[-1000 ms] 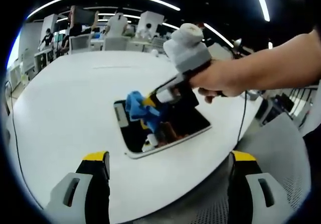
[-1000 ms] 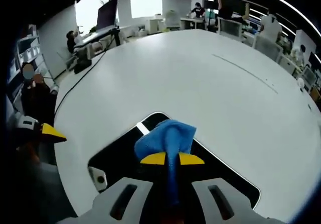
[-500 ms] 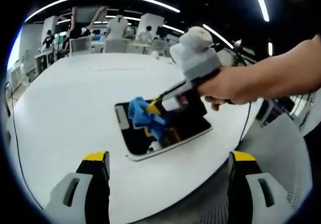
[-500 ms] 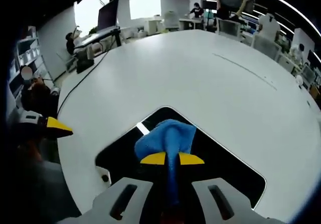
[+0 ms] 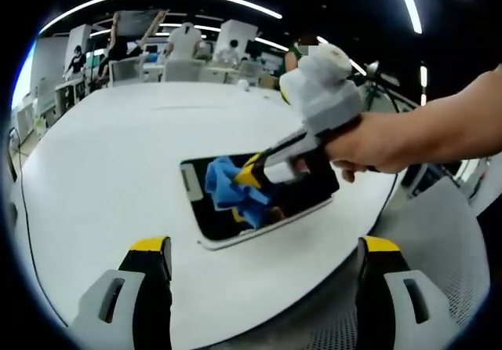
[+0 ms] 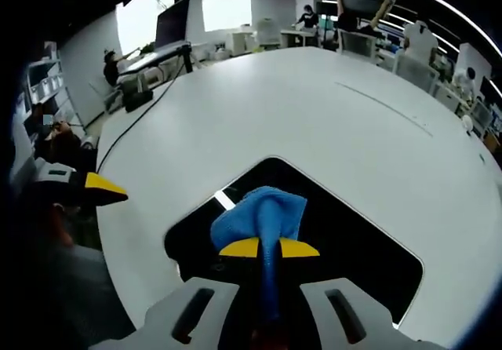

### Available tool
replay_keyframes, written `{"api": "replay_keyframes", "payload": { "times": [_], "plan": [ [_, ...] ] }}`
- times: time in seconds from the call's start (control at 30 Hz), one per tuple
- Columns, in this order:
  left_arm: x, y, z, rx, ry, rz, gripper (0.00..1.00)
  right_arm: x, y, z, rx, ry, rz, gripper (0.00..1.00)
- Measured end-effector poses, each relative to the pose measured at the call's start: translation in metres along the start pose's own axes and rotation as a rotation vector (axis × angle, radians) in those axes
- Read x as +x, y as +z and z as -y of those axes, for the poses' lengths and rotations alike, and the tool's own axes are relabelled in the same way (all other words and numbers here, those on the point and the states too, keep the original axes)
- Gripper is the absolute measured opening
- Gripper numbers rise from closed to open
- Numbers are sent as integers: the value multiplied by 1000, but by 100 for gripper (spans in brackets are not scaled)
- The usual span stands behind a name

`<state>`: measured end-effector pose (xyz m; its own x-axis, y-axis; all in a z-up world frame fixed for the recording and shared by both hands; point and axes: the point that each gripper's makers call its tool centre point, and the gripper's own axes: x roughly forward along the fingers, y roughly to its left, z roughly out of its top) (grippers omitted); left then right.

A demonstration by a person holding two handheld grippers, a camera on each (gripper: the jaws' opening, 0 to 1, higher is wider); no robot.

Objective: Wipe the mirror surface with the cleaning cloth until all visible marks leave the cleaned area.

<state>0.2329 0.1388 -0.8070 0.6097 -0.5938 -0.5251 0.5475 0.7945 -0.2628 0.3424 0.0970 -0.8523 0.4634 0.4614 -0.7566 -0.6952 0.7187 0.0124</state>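
Observation:
A dark rectangular mirror (image 5: 302,197) with a white frame lies flat on the white table (image 5: 102,177). In the right gripper view the mirror (image 6: 353,248) spreads dark under my jaws. My right gripper (image 6: 269,249) is shut on the blue cleaning cloth (image 6: 263,216), which rests bunched on the glass. From the left gripper view I see that same right gripper (image 5: 251,173), held by a hand, pressing the cloth (image 5: 234,189) on the mirror's left part. My left gripper (image 5: 263,256) hangs open over the table's near edge, apart from the mirror.
A grey mesh chair (image 5: 439,248) stands at the table's near right edge. My left gripper's yellow tip (image 6: 106,187) shows at the left of the right gripper view. Desks, chairs and people (image 5: 157,52) fill the far room. A black cable (image 6: 141,107) runs over the table's far side.
The right gripper has slid the cloth across the mirror, toward its middle. The left gripper has held still.

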Motion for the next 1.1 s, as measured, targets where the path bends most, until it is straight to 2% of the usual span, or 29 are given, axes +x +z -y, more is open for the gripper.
{"api": "replay_keyframes", "payload": {
  "times": [0.53, 1.1],
  "plan": [
    [1, 0, 0, 9, 3, -1, 99, -9, -10, -13, -10, 19, -18, 2],
    [0, 0, -3, -3, 19, 5, 99, -19, -23, -34, -21, 28, -1, 2]
  ]
}}
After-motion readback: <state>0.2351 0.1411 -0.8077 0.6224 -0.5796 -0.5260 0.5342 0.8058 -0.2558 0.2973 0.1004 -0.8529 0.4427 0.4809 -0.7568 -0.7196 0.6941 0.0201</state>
